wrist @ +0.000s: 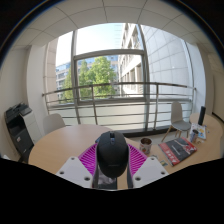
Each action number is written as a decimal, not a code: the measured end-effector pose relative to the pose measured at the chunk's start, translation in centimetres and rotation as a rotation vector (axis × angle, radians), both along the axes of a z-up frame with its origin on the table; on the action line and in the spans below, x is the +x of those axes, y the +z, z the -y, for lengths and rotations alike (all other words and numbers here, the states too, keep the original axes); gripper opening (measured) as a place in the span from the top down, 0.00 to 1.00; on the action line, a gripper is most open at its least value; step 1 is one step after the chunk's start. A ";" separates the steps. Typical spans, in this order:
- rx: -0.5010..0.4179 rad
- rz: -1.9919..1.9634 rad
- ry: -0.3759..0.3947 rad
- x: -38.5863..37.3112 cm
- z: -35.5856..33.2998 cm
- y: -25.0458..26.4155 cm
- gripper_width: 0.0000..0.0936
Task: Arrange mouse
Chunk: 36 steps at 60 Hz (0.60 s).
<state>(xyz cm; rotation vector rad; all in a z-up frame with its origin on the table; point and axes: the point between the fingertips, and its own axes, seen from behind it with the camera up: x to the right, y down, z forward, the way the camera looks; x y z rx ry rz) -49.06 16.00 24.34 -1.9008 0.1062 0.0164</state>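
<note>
Beyond the pale wooden counter [65,147] a tall window with a grey frame [112,62] fills the back of the room, and through it show green trees [92,73] and a light-coloured multi-storey building [150,55]. Grey metal railing bars [100,97] run across the lower part of the glass. Off to one side of the counter stands a dark chair with a black seat back [19,128], and on the other side a pale chair [178,115] sits near the counter's edge.

On the counter, a glossy black computer mouse with a rounded hump [112,152] sits between the two fingers of the gripper [112,163], its body rising above them. The magenta ribbed pads [90,156] lie close along both flanks of the mouse; the gripper appears to be clamped on it, though the exact contact at each side is hard to make out from this angle.

Just beside the mouse stands a small dark round cup [146,144]. Further along lies a red and dark printed packet or booklet [178,151], flat on the counter, well apart from the mouse. A dark upright object [201,117] stands near the far edge behind it.
</note>
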 end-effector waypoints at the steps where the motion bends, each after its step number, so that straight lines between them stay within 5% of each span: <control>1: -0.018 -0.005 0.011 -1.7 -0.3 -1.4 0.59; 11: -0.259 -0.021 0.061 -10.8 -2.4 -16.4 0.59; 18: -0.344 0.004 0.069 -13.2 -2.8 -23.1 0.55; 27: -0.394 0.058 0.090 -14.2 -2.3 -25.3 0.41; 34: -0.376 0.074 0.089 -14.7 -1.4 -22.8 0.08; 36: -0.365 0.082 0.079 -14.4 -1.0 -21.7 0.10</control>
